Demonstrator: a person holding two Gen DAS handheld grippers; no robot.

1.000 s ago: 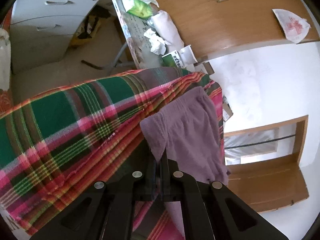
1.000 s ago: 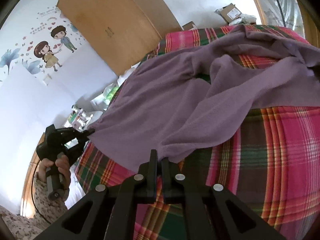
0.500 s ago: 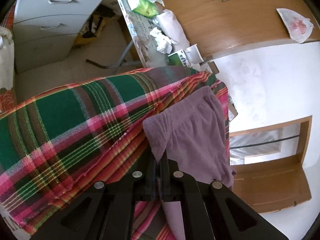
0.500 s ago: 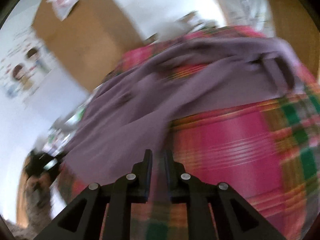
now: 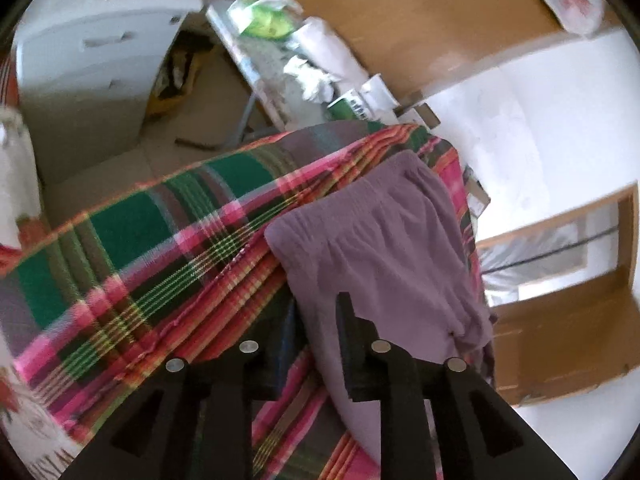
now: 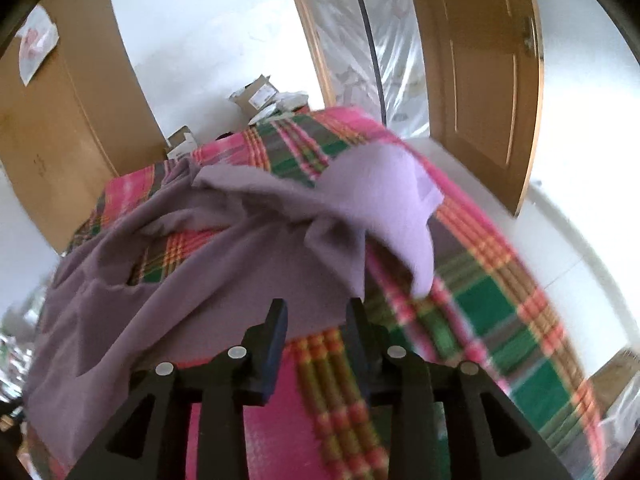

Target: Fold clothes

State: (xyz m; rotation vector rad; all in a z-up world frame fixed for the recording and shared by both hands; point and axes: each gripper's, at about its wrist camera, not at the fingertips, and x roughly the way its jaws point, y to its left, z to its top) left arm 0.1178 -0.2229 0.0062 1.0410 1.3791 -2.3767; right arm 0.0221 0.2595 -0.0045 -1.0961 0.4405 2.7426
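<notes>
A purple garment (image 5: 384, 252) with a gathered waistband lies on a bed covered by a pink and green plaid blanket (image 5: 160, 248). In the left wrist view my left gripper (image 5: 316, 332) is open, and the garment's near corner runs between its fingers. The right wrist view shows the same purple garment (image 6: 200, 280) rumpled across the plaid blanket (image 6: 480, 300), one paler flap turned over toward the right. My right gripper (image 6: 316, 320) is open, its fingers on either side of the cloth's near edge.
Beyond the bed stand a white chest of drawers (image 5: 92, 60), a cluttered table (image 5: 288, 60) and a wooden wardrobe (image 5: 440, 20). At the other end are cardboard boxes (image 6: 256, 92), an open wooden door (image 6: 480, 80) and the wardrobe (image 6: 60, 120).
Both grippers were shut on the purple garment and have opened, letting it go. The right gripper's view has swung from the wardrobe side toward the door.
</notes>
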